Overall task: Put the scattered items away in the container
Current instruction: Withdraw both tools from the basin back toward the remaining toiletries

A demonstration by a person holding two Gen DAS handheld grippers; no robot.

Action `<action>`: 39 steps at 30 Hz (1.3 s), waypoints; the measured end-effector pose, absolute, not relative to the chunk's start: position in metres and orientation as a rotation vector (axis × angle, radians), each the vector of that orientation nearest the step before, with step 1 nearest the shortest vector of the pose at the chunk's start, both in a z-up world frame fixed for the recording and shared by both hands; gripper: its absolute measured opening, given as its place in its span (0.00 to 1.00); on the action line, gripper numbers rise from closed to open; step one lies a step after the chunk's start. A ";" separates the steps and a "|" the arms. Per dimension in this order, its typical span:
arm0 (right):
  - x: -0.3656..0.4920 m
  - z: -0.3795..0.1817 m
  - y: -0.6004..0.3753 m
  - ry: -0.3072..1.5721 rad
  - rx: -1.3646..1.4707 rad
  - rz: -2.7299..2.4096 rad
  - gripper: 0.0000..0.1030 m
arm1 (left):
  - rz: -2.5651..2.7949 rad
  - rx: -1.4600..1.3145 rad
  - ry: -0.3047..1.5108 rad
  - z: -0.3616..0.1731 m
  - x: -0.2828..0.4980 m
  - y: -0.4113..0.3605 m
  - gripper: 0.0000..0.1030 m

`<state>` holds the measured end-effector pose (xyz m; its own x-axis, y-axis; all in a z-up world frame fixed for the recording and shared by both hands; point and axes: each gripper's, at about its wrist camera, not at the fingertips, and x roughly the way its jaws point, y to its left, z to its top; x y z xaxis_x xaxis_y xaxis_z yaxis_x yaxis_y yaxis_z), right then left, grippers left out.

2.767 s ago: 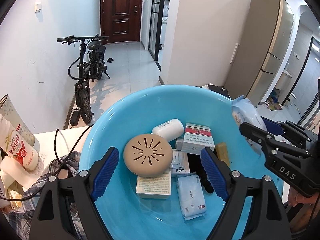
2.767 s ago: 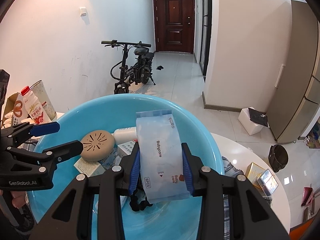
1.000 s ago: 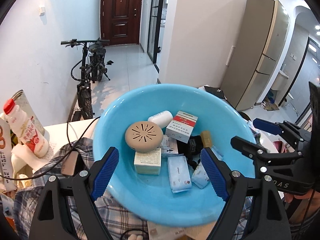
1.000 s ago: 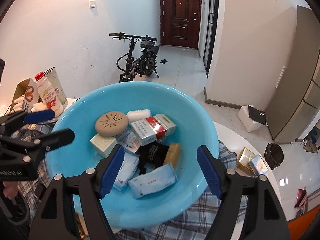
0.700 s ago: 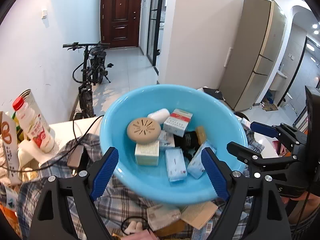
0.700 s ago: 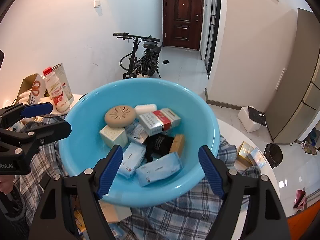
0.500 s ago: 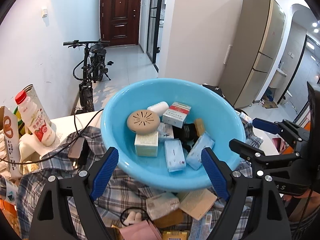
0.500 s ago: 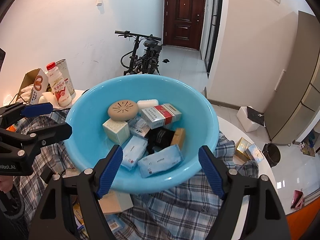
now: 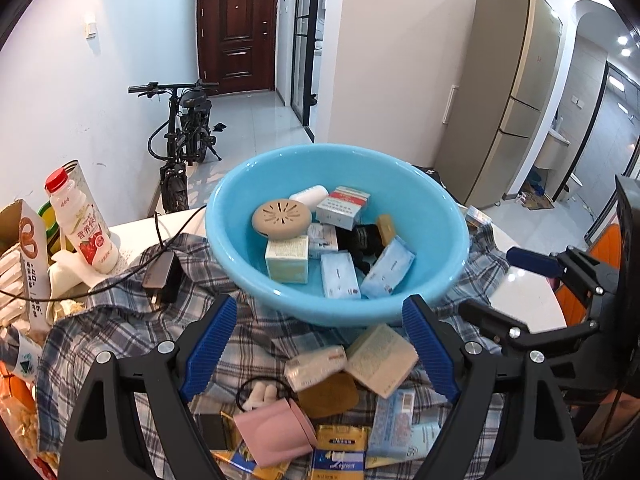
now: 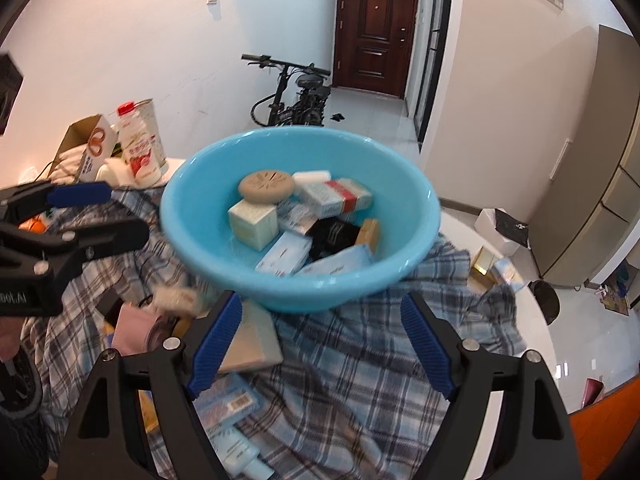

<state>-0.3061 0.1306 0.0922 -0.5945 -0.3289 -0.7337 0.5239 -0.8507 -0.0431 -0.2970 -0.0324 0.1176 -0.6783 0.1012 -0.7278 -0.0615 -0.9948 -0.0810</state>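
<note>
A light blue basin (image 9: pixel 224 216) stands on a plaid cloth and holds a tan round disc (image 9: pixel 281 218), a red-and-white box (image 9: pixel 343 206), tissue packs (image 9: pixel 387 266) and other small boxes. In front of it lie a beige box (image 9: pixel 380 360), a pink case (image 9: pixel 274 428) and a yellow packet (image 9: pixel 340 452). My left gripper (image 9: pixel 320 320) hangs open above these loose items, holding nothing. My right gripper (image 10: pixel 322 308) hovers before the basin (image 10: pixel 172 208) with its jaws opening and nothing between them. Each gripper also shows in the other's view, the right gripper (image 9: pixel 488 280) and the left gripper (image 10: pixel 126 212).
A milk bottle (image 9: pixel 80 228), a tin and a carton crowd the table's left end. A black charger (image 9: pixel 160 276) with its cable lies on the plaid cloth (image 10: pixel 360 360). The white table's curved edge (image 10: pixel 540 320) runs at the right. A bicycle (image 9: pixel 180 140) stands on the floor beyond.
The right gripper let go of the tissue pack, which now lies in the basin. Both grippers drew back from the basin, bringing the loose items in front of it into view.
</note>
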 end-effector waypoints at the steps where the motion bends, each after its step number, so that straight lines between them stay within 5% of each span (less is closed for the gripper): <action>1: -0.303 0.090 0.131 0.354 1.045 -2.412 0.79 | 2.795 -1.220 -0.072 0.116 -0.293 -0.032 0.84; 17: -0.255 0.062 0.154 0.307 1.103 -2.501 0.79 | 2.766 -1.336 -0.224 0.069 -0.241 -0.045 0.84; 20: -0.237 0.068 0.153 0.334 1.040 -2.485 0.92 | 2.745 -1.303 -0.286 0.069 -0.225 -0.050 0.84; 39: -0.198 0.036 0.165 0.176 1.102 -2.457 0.93 | 2.738 -1.220 -0.175 0.057 -0.178 -0.027 0.84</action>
